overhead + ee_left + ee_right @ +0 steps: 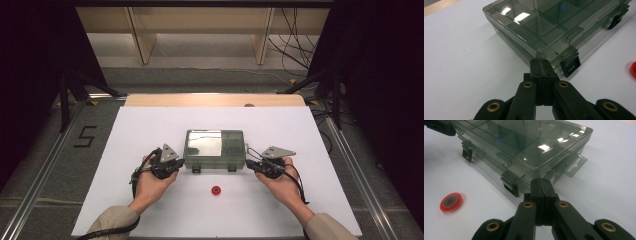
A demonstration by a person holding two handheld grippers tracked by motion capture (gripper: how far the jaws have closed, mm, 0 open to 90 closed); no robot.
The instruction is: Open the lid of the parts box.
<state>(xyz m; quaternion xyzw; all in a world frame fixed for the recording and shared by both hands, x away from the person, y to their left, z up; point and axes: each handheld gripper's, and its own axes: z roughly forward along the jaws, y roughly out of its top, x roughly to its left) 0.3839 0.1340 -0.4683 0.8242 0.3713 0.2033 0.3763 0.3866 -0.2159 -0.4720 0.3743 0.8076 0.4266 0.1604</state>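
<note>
My left gripper and right gripper both have jaws together, holding nothing. Their tips sit at the near corners of the closed box. A red disc lies on the table between my hands.

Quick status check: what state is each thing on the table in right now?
Box: lid down, both front latches fastened, lying flat.
Red disc: flat on the table in front of the box, untouched.
Left tongs: shut, empty, at the box's left front corner.
Right tongs: shut, empty, at its right front corner.
</note>
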